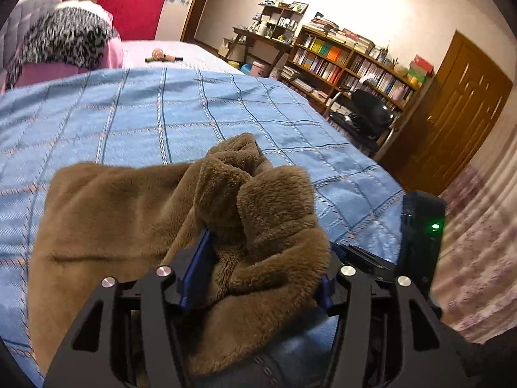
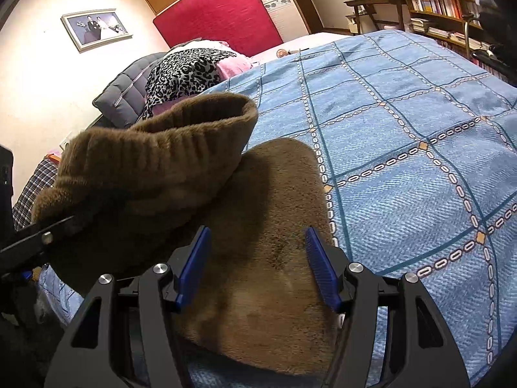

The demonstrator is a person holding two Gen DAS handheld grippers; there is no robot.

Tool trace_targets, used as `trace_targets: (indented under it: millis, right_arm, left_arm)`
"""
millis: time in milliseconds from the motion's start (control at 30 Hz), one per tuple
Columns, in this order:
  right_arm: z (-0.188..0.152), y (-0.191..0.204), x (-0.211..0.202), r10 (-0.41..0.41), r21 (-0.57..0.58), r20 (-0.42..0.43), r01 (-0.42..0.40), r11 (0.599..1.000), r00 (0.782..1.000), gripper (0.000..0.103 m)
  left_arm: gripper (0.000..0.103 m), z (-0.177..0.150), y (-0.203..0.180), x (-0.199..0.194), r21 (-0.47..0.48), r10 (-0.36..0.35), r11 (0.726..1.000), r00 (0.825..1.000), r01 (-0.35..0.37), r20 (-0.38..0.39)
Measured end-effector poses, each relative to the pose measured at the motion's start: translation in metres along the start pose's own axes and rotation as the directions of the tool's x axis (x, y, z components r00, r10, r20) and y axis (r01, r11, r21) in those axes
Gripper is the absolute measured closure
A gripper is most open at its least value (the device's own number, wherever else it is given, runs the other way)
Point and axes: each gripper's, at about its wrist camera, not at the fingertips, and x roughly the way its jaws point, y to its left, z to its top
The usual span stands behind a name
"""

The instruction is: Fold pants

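Observation:
Brown fleece pants point(image 1: 113, 213) lie on the blue checked bedspread point(image 1: 161, 113) near its front edge. One end is bunched into a tall fold point(image 1: 258, 187) that stands between the spread fingers of my left gripper point(image 1: 265, 258). The blue pads stand apart, and the cloth rests loosely between them. In the right wrist view the ribbed waistband point(image 2: 155, 148) is lifted and drapes over the left gripper's fingers point(image 2: 35, 236) at the left edge. My right gripper point(image 2: 258, 258) hovers open over the flat part of the pants point(image 2: 274, 194), with nothing clamped.
Behind the pants are a leopard-print cloth on pink bedding point(image 2: 187, 68), a grey quilted cushion point(image 2: 126, 93) and a red headboard point(image 2: 219, 9). A small object point(image 1: 161, 56) lies far up the bed. Bookshelves point(image 1: 349, 61), a black chair point(image 1: 368, 113) and a wooden door point(image 1: 458, 110) stand to the right.

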Motion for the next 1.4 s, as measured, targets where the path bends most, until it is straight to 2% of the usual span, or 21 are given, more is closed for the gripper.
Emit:
trace_targets:
  millis: [200, 400, 633, 800, 900, 967, 1000, 1100, 1133, 1300, 1400]
  right_arm:
    - [0.001, -0.001, -0.006, -0.015, 0.006, 0.009, 0.015, 1.000, 1.000, 0.041]
    - [-0.001, 0.000, -0.015, -0.015, 0.009, 0.011, 0.014, 1.000, 1.000, 0.041]
    - [-0.002, -0.007, -0.031, 0.001, 0.039, 0.006, -0.001, 0.999, 1.000, 0.041]
    - [-0.007, 0.000, -0.043, 0.004, -0.022, 0.003, -0.004, 1.000, 1.000, 0.041]
    - [-0.010, 0.004, -0.045, 0.015, -0.052, -0.008, -0.015, 0.999, 1.000, 0.041]
    - [-0.012, 0.005, -0.046, 0.034, -0.062, -0.018, -0.035, 0.997, 0.999, 0.041]
    - [-0.012, 0.006, -0.047, 0.040, -0.063, -0.021, -0.041, 0.997, 0.999, 0.041]
    - [-0.013, 0.007, -0.050, 0.071, -0.060, -0.024, -0.072, 0.996, 0.997, 0.041]
    - [-0.012, 0.009, -0.052, 0.077, -0.066, -0.023, -0.078, 0.995, 0.997, 0.041]
    - [-0.014, 0.021, -0.054, 0.137, -0.115, -0.057, -0.143, 0.983, 0.989, 0.041]
    - [-0.018, 0.031, -0.041, 0.110, -0.155, -0.093, -0.124, 0.980, 0.990, 0.041]
  left_arm:
    - [0.037, -0.004, 0.007, -0.021, -0.028, -0.045, 0.999, 0.998, 0.046, 0.039]
    - [0.037, -0.008, 0.025, -0.029, -0.035, 0.014, 0.999, 0.998, -0.012, 0.056]
    - [0.037, -0.018, 0.017, -0.012, 0.067, 0.028, 0.997, 1.000, -0.028, 0.010]
    - [0.037, -0.023, 0.006, 0.010, 0.158, 0.021, 0.987, 0.998, -0.012, -0.057]
    - [0.037, -0.027, -0.001, 0.020, 0.224, 0.050, 0.974, 0.996, -0.033, -0.070]
    - [0.043, -0.027, -0.002, 0.025, 0.249, 0.055, 0.968, 0.996, -0.034, -0.075]
    - [0.058, -0.026, -0.002, 0.027, 0.259, 0.054, 0.965, 0.995, -0.031, -0.082]
    - [0.078, -0.023, 0.005, 0.029, 0.238, 0.040, 0.971, 0.995, -0.018, -0.088]
    - [0.082, -0.021, 0.009, 0.028, 0.217, 0.030, 0.976, 0.996, -0.010, -0.086]
    - [0.086, -0.012, 0.018, 0.009, 0.146, -0.015, 0.989, 0.999, 0.020, -0.041]
    - [0.087, -0.005, 0.016, -0.001, 0.145, -0.032, 0.989, 0.999, 0.035, -0.020]
